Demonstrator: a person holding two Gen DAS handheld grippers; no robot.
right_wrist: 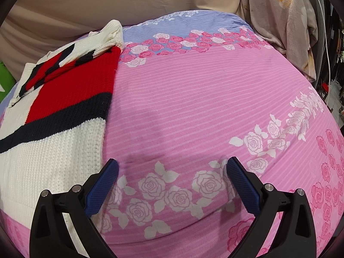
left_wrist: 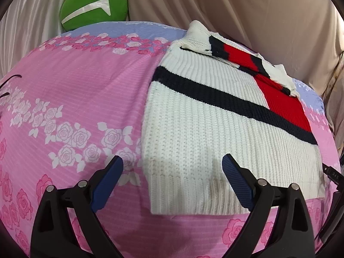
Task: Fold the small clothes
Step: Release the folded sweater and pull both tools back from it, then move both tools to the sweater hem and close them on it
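A small white knit sweater (left_wrist: 204, 129) with a navy stripe and a red panel lies flat on the pink rose-print bed sheet (left_wrist: 86, 90), its sleeves folded in over the far end. My left gripper (left_wrist: 172, 163) hovers open over the sweater's near left hem corner, nothing between its blue pads. In the right wrist view the same sweater (right_wrist: 53, 142) fills the left side. My right gripper (right_wrist: 172, 167) stands wide open over bare sheet (right_wrist: 193, 99), just right of the sweater's right edge, its left finger (right_wrist: 103, 185) close to that edge.
A green round cushion (left_wrist: 92, 13) sits at the bed's far left against beige drapes (left_wrist: 247, 10). A crumpled floral cloth (right_wrist: 286, 21) lies at the far right, with cables and clutter beyond it. A black object pokes in at the right edge (left_wrist: 332, 174).
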